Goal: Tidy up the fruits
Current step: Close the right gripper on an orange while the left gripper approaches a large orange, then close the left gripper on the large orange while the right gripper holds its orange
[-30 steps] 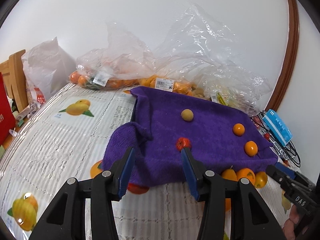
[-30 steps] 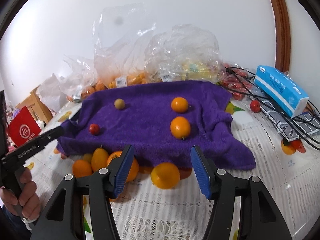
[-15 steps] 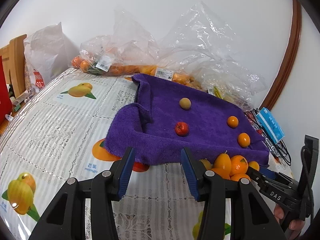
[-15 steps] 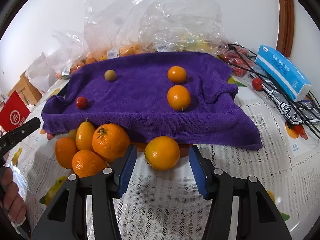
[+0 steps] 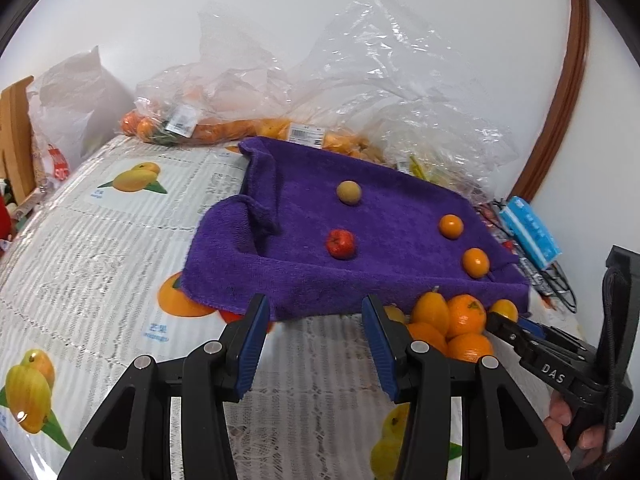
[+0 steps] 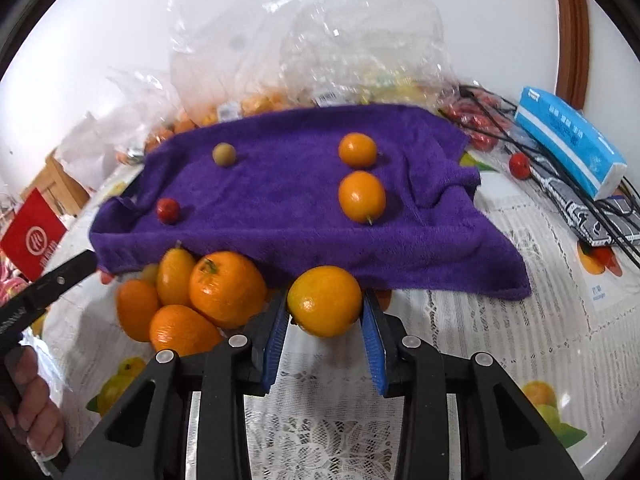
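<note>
The right hand-held gripper (image 6: 325,320) has an orange (image 6: 324,301) between its two blue pads; its jaws have just been closing and now press the fruit's left and right sides. The orange sits at the near edge of the purple towel (image 6: 280,208), on the lace-covered bench (image 6: 500,320), just right of a heap of oranges (image 6: 200,300) that touch one another. The held orange is nearly round, so no long axis can be told; a small dimple faces the camera, low on its front.

The left hand-held gripper (image 5: 316,344) stands partly open with nothing between its pads, above bare cloth just in front of the towel's near edge. The heap of oranges lies to its right, beside its right finger.

On the towel rest four fruits, well apart: a tan round fruit (image 6: 224,155) toward the far left corner, a small red fruit (image 6: 168,210) near the left edge, and two small oranges (image 6: 360,176) on the right, the nearer one with its stem pointing toward the near edge.
</note>
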### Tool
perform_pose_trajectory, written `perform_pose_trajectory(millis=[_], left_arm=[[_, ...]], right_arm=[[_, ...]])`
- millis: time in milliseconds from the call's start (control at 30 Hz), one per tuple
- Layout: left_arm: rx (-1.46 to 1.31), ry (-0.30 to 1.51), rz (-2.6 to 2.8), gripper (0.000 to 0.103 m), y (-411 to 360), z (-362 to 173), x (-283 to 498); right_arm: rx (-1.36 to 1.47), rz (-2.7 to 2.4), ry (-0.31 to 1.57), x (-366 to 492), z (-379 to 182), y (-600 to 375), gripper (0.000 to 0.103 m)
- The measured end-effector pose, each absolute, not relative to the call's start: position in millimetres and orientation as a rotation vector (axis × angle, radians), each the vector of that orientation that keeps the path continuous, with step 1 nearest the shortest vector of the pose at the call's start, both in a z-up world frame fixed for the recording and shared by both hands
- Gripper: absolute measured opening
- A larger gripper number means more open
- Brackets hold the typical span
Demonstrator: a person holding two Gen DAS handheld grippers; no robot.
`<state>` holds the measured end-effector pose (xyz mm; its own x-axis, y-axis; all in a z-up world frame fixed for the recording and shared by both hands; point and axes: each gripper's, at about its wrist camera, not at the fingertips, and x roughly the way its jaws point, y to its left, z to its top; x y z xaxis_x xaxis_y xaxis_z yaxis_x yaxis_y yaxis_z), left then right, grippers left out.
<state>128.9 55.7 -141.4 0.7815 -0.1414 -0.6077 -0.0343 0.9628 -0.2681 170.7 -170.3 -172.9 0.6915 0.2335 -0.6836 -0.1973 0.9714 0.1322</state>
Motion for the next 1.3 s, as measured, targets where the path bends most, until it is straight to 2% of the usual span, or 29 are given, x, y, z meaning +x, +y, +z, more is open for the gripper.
perform_pose_trajectory(millis=[233,433,800,1033,1100,1133,1300], left_arm=[[-0.251,0.668,-0.218,0.046,38,-139,125],[-0.238,0.778,-0.327,0.046,22,-152,137],[-0.156,0.872,-0.301,0.046,-2,-166,152],[-0.145,0.862,-0.274,0.046,-6,-167,158],[-0.14,0.857,-0.271,0.044,-6,-166,157],[-0.142,0.853,-0.277,0.04,-6,-166,157],[-0.162,0.842,-0.29,0.039,-3,-164,155]], right_arm=[[0.058,0.263,0.725,165,-166,-170,0.036],[0.082,0.259,0.694,162,-162,-174,0.036],[0.08,0.257,0.655,156,-156,-174,0.036],[0.076,0.26,0.648,155,-155,-173,0.036],[0.081,0.26,0.645,155,-155,-174,0.036],[0.083,0.26,0.646,156,-155,-174,0.036],[0.083,0.255,0.647,156,-155,-174,0.036]])
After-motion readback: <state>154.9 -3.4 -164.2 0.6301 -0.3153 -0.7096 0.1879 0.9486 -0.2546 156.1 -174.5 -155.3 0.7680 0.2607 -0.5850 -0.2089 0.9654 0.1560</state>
